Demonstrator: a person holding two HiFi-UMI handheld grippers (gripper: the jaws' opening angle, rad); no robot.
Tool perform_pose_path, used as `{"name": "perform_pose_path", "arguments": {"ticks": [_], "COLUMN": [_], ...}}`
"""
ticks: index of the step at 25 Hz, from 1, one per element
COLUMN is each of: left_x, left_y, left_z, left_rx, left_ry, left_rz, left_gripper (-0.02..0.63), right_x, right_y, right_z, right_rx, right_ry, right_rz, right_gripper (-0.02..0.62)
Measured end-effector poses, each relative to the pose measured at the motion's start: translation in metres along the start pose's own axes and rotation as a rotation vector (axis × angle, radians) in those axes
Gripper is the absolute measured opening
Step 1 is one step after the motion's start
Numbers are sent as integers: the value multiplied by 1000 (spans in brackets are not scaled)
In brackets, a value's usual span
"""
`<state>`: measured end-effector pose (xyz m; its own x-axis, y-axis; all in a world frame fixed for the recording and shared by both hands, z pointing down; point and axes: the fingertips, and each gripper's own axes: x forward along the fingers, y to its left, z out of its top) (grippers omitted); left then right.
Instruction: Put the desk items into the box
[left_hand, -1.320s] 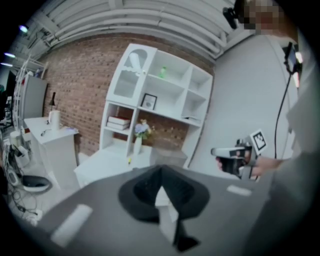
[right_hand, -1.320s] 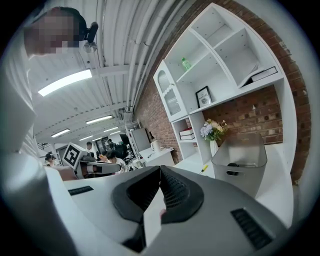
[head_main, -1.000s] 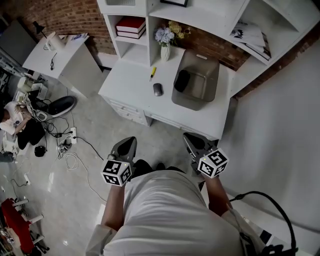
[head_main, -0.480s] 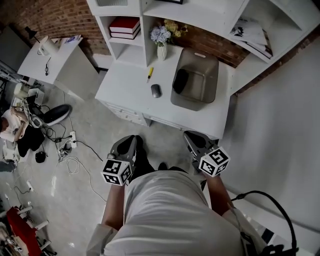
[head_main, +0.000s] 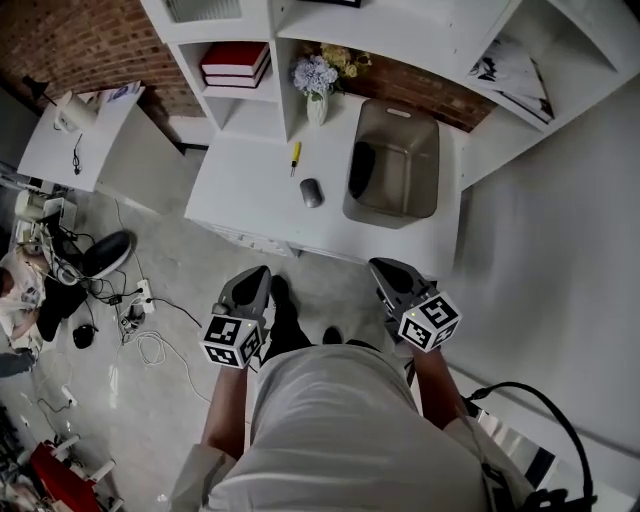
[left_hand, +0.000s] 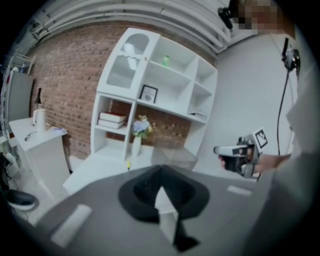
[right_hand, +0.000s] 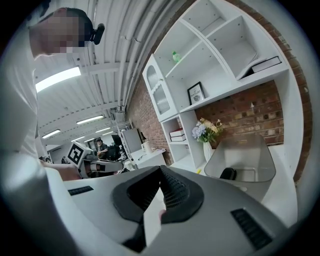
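Observation:
A translucent grey box (head_main: 395, 165) stands on the white desk (head_main: 250, 170) with a black item (head_main: 362, 168) lying inside it. Left of the box lie a grey mouse (head_main: 312, 192) and a yellow screwdriver (head_main: 295, 157). My left gripper (head_main: 257, 274) and right gripper (head_main: 383, 268) hang short of the desk's front edge, both shut and empty. The left gripper view shows the box (left_hand: 172, 156), the screwdriver (left_hand: 128, 164) and the right gripper (left_hand: 235, 152). In the right gripper view the box (right_hand: 245, 157) and its black item (right_hand: 228, 173) are ahead.
A vase of flowers (head_main: 316, 85) and red books (head_main: 236, 62) sit in the shelf unit behind the desk. A white wall runs along the right. A second white table (head_main: 75, 140), cables and a chair base (head_main: 105, 250) occupy the floor at left.
The person has stepped closer to the desk, carrying both grippers forward. Both stay shut and empty. Nothing on the desk has moved.

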<state>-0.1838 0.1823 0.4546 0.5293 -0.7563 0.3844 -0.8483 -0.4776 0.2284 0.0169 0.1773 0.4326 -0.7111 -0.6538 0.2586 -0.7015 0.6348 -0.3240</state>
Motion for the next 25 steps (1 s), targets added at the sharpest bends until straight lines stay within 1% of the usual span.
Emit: {"name": "perform_pose_path", "arguments": {"ticks": [4, 10, 17, 22, 25], "left_x": [19, 43, 70, 82, 89], "left_y": [20, 55, 106, 138, 151], "left_z": [7, 22, 41, 54, 59], "left_rx": [6, 40, 70, 97, 110], "left_ry": [17, 53, 78, 87, 89], "left_rz": [-26, -71, -144, -192, -217], "left_gripper": [3, 3, 3, 3, 3], "right_x": [20, 58, 101, 125, 138], "right_y": [-11, -19, -37, -45, -45], "right_z": [3, 17, 44, 51, 52], "right_rx": [11, 21, 32, 44, 55], "right_ry": [15, 26, -6, -9, -10], "right_rz": [-34, -76, -155, -213, -230], "right_gripper": [0, 1, 2, 2, 2]}}
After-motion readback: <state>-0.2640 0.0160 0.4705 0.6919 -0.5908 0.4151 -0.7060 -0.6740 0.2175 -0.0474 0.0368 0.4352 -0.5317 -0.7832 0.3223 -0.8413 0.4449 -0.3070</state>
